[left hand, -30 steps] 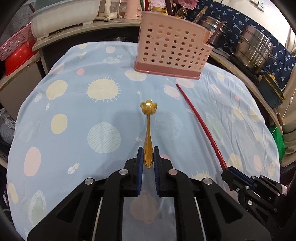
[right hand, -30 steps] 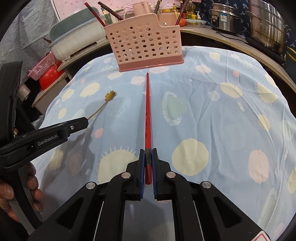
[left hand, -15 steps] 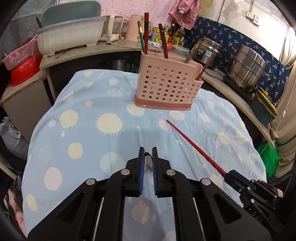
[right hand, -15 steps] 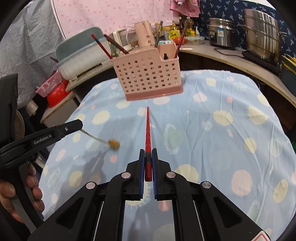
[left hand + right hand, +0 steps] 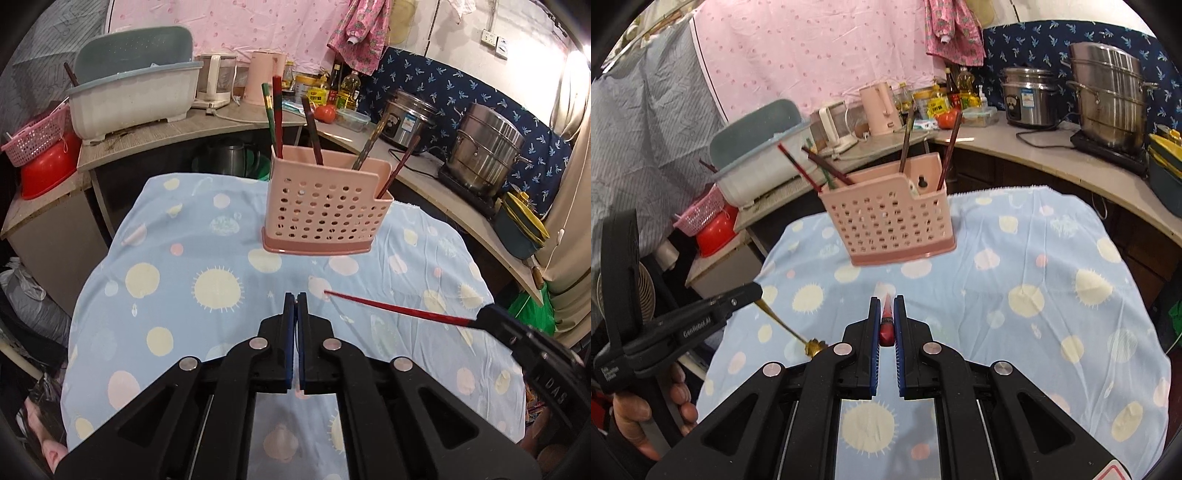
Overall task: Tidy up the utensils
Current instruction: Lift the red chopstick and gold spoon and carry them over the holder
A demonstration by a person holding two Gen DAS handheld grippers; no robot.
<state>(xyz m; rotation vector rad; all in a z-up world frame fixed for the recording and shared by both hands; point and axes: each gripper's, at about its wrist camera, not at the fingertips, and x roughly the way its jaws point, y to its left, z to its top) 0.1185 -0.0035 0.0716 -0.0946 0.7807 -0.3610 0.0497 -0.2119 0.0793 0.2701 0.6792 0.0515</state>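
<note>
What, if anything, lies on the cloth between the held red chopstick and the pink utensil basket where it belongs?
Nothing visible does. The right gripper holds the red chopstick above bare tablecloth, and only cloth shows between it and the pink basket.

Left gripper (image 5: 296, 295) clamped; right gripper (image 5: 887, 297) clamped.

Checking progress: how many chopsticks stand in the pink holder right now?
5 in the pink holder: green, red and dark ones toward its left, striped and brown toward its right. Shorter ones may be hidden.
</note>
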